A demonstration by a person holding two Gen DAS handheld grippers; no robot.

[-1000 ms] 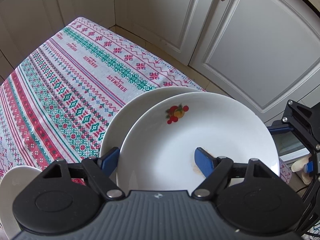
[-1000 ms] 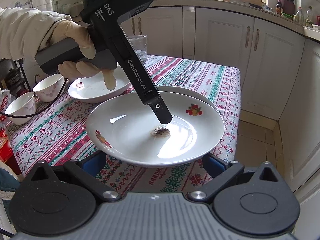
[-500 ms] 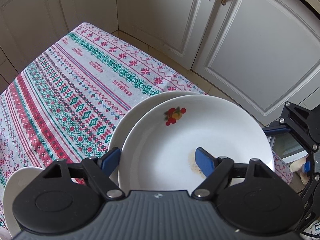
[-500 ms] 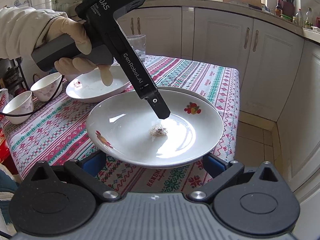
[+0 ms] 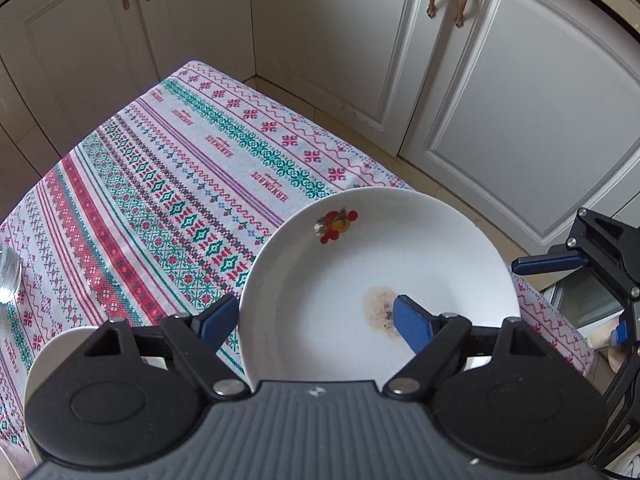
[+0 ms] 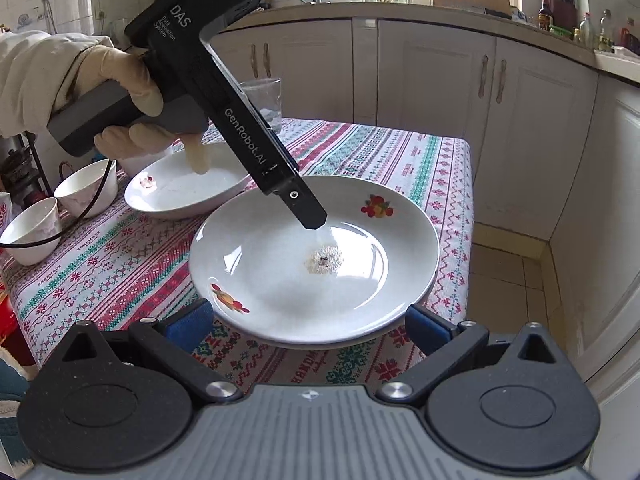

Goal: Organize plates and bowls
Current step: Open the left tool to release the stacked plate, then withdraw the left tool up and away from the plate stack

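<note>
A white plate [image 5: 380, 288] with a fruit motif and a brown stain lies at the table's near corner; it also shows in the right wrist view [image 6: 316, 256], on top of another plate whose rim barely shows beneath. My left gripper [image 5: 316, 318] is open and hangs above the plate, one finger over its stain, one outside its rim. In the right wrist view the left gripper's tip [image 6: 312, 216] hovers just above the plate. My right gripper [image 6: 308, 326] is open and empty, its fingers at the plate's near rim. A second white plate [image 6: 188, 188] lies behind.
Two small white bowls [image 6: 60, 208] stand at the table's left edge. A glass [image 6: 264, 100] stands at the back. The patterned tablecloth [image 5: 180, 184] covers the table. White cabinets [image 5: 500, 92] stand close beyond the table's edge.
My left gripper has lifted up and away from the top plate. The plate has settled squarely over the one below, so the lower rim no longer shows in the left wrist view.
</note>
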